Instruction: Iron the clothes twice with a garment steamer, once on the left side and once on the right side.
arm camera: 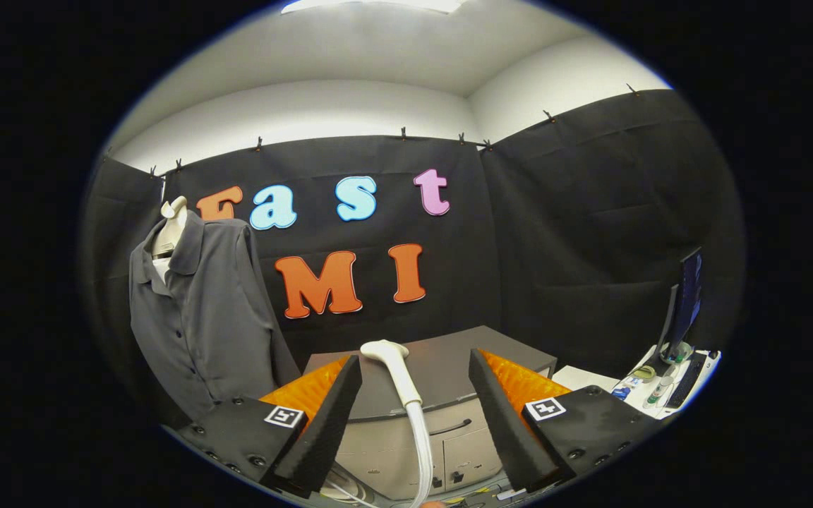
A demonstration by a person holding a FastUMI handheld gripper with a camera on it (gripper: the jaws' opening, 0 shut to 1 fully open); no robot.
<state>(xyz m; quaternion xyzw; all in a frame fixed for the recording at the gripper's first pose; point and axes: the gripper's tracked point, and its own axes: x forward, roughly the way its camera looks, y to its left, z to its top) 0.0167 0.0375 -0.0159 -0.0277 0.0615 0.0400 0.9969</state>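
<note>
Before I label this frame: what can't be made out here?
- Steamer hose: its lower end is cut off by the gripper view's edge, between the open fingers.
- Shirt: hem hidden behind the left finger's mount.
- Items beside the monitor: too small to identify.

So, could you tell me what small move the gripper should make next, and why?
Probably ease forward and close on the steamer handle. The gripper is open, its fingers apart on either side of the white handle and not touching it, and the grey shirt on the stand beyond, to the left, cannot be steamed before the handle is held.
</note>
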